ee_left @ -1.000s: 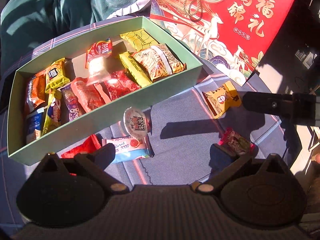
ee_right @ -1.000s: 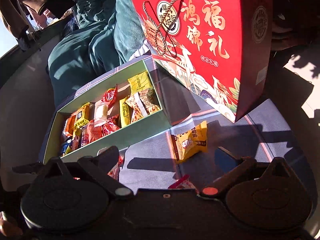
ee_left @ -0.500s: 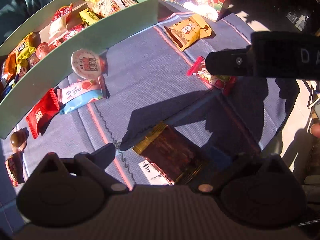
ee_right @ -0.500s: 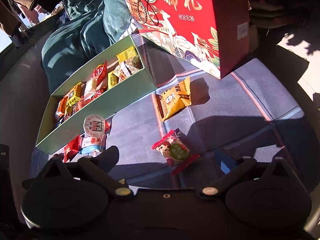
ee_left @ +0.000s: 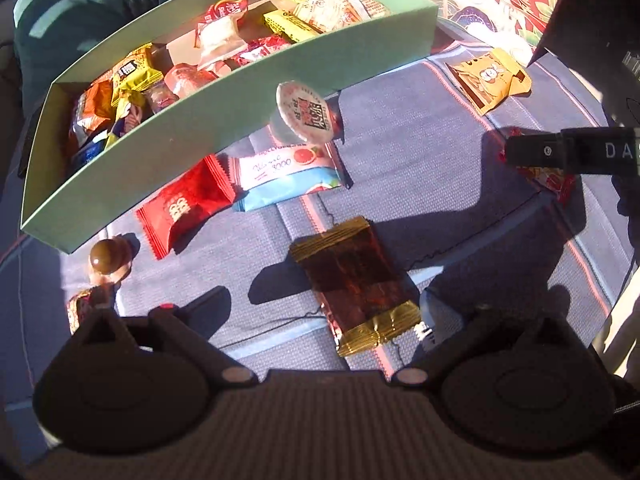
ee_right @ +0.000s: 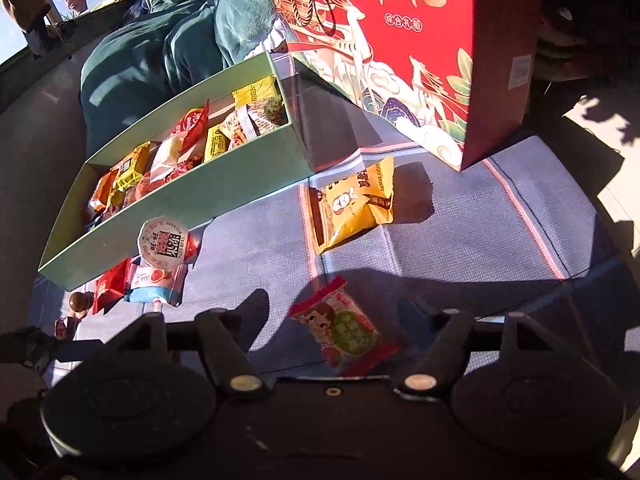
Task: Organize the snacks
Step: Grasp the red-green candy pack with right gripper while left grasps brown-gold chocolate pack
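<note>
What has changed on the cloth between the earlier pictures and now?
Both tools came down. The right tool has been closing its jaws around the red-and-green candy packet, not yet gripping. The open left tool now straddles the brown-and-gold packet. All snacks and the green box stayed put.

I see: surface – blue woven cloth [ee_right: 460, 236] with pink stripes | far edge – crumpled dark green fabric [ee_right: 132, 68] | light – hard sunlight, sharp shadows | upper left – sky patch, blurred.

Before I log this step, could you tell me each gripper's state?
Left gripper: open, straddling the brown snack bar.
Right gripper: open, jaws just closing around the red-green candy packet.
</note>
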The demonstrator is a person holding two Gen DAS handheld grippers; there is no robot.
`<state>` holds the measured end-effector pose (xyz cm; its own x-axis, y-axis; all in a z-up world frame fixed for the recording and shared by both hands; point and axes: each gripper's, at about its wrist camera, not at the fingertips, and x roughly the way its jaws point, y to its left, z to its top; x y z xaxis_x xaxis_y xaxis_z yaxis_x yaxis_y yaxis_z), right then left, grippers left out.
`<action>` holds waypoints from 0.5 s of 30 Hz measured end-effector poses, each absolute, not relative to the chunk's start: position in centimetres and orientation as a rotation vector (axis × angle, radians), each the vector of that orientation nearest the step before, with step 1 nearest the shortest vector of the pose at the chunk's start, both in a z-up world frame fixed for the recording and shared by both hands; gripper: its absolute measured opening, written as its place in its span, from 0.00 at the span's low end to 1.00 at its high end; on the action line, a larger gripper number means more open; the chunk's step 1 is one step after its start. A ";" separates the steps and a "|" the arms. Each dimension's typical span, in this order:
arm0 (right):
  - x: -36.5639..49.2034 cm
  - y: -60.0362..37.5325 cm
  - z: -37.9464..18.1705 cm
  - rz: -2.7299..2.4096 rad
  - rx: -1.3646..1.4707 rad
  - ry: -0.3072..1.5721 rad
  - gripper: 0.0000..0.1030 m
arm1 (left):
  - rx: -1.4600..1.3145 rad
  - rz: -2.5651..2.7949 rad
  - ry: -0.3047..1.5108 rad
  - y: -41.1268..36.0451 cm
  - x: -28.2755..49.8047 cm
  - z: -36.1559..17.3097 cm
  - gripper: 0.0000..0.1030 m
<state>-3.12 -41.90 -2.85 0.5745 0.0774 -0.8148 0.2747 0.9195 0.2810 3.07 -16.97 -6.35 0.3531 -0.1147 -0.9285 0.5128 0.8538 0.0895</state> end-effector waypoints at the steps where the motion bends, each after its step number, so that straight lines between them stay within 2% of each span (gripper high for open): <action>1: -3.2 -41.7 -3.2 -0.116 0.399 0.972 0.66 | 0.378 -0.412 1.153 -16.4 3.3 -6.4 1.00; 2: -3.3 -41.4 -3.5 -0.117 0.390 0.981 0.60 | 0.348 -0.405 1.160 -15.7 3.5 -6.4 0.99; 4: -3.7 -40.5 -3.5 -0.123 0.329 0.973 0.26 | 0.311 -0.399 1.168 -15.1 3.7 -6.3 1.00; 9: -4.5 -39.2 -3.6 -0.078 0.337 0.964 0.25 | 0.279 -0.419 1.163 -15.1 3.6 -6.4 0.98; 11: -4.7 -38.6 -3.6 -0.079 0.334 0.954 0.25 | 0.283 -0.444 1.156 -15.7 3.4 -6.6 0.77; 12: -4.8 -38.6 -3.6 -0.081 0.337 0.951 0.25 | 0.296 -0.451 1.135 -15.9 3.1 -6.5 0.72; 13: -4.9 -38.6 -3.5 -0.081 0.343 0.951 0.25 | 0.303 -0.467 1.118 -16.0 2.9 -6.3 0.48; 14: -4.9 -38.6 -3.5 -0.082 0.349 0.954 0.25 | 0.311 -0.487 1.097 -16.2 2.6 -5.9 0.35; 15: -4.9 -38.6 -3.6 -0.082 0.350 0.953 0.25 | 0.303 -0.496 1.099 -16.2 2.7 -5.8 0.35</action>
